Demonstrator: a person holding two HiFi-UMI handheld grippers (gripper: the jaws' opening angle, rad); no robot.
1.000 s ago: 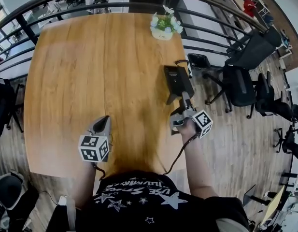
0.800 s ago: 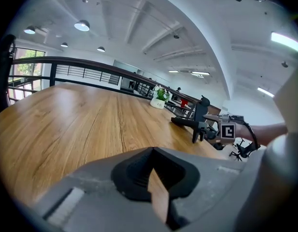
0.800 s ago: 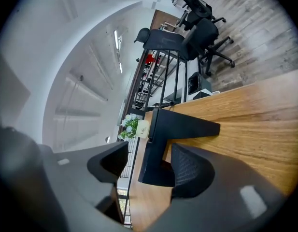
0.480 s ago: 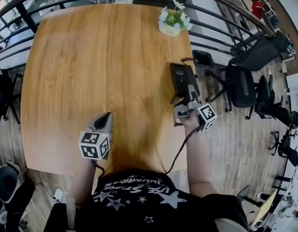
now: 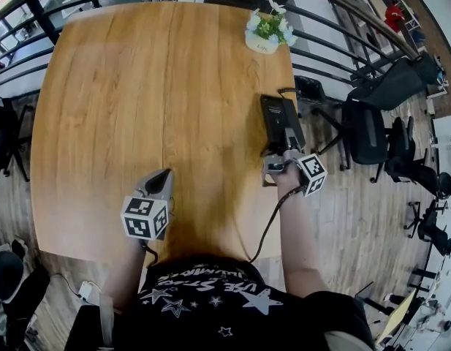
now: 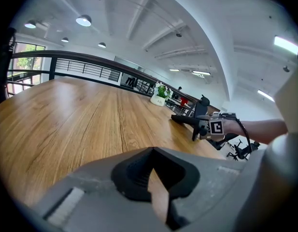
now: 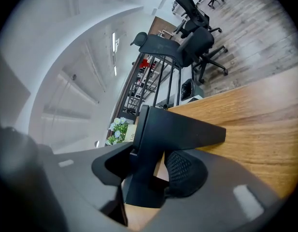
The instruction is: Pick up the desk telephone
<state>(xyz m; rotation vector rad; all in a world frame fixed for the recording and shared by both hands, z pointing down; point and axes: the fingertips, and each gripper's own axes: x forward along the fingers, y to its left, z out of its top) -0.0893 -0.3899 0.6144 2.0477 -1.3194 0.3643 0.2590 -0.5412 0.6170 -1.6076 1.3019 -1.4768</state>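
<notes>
The black desk telephone (image 5: 278, 117) lies near the wooden table's (image 5: 115, 108) right edge, its far end raised on a stand. My right gripper (image 5: 278, 154) is at its near end. In the right gripper view the phone (image 7: 180, 129) fills the gap of that gripper (image 7: 151, 170); the jaws are closing and both pads lie against its sides. My left gripper (image 5: 161, 175) rests shut and empty near the front edge, well left of the phone. From the left gripper (image 6: 153, 178) view, the phone (image 6: 183, 119) and right gripper (image 6: 196, 129) show far off to the right.
A white pot of flowers (image 5: 267, 31) stands at the table's far right corner. A black railing (image 5: 335, 57) runs behind and beside the table, with office chairs (image 5: 364, 130) beyond it. A cable (image 5: 269, 225) trails from the right gripper over the table's front edge.
My right gripper has moved forward and slightly down onto the phone's near end, and its jaws have narrowed around it. The left gripper has stayed put.
</notes>
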